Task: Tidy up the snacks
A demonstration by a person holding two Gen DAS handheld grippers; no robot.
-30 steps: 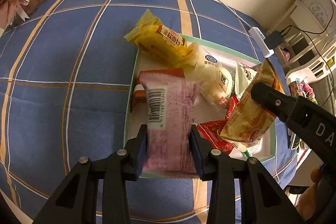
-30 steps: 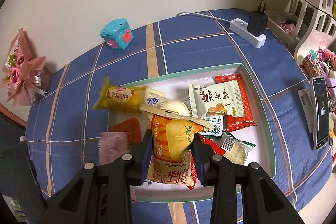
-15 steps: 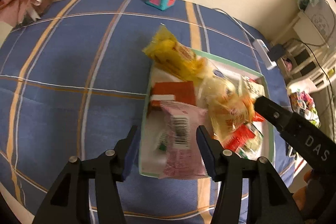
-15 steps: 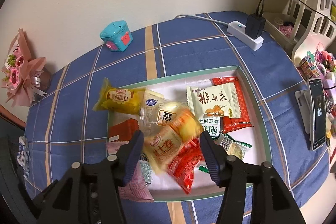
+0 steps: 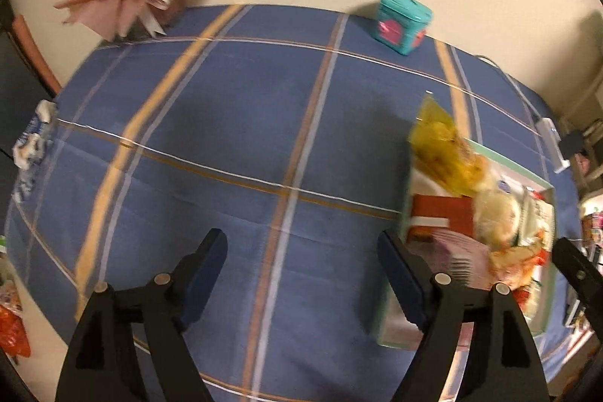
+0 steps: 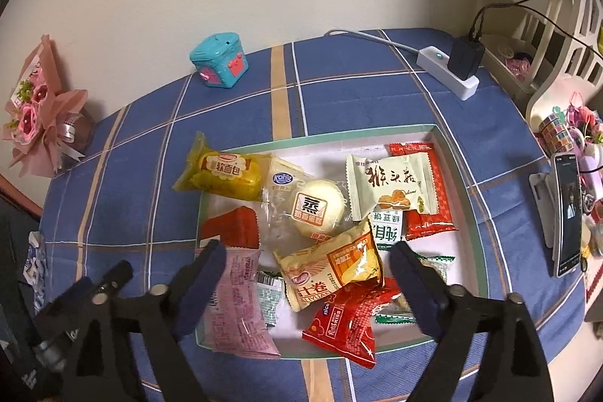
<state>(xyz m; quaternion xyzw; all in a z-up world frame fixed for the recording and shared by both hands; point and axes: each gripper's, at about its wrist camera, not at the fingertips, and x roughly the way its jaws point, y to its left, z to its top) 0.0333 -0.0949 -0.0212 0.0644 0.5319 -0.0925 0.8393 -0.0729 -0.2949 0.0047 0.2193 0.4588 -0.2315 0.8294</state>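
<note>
- Left gripper (image 5: 301, 274) is seen spread wide, nothing held, above the blue plaid tabletop (image 5: 226, 138), just left of the tray (image 5: 546, 183).
- Right gripper (image 6: 309, 274) is also seen spread wide, nothing between its fingers, above the near part of the tray (image 6: 463, 198).
- Snacks are piled in the white tray with green rim: pink packet (image 6: 237, 307) at the near-left corner, overhanging the rim; orange-cream packet (image 6: 331, 270) lying in the middle; red packet (image 6: 346, 323) at the near edge, partly over the rim.
- Yellow bread packet (image 6: 222, 172) is laid across the far-left rim; round bun pack (image 6: 312, 206) beside it.
- Teal toy box (image 6: 218, 64) and pink bouquet (image 6: 37, 108) are seen by the wall.
- Left view is motion-blurred.
</note>
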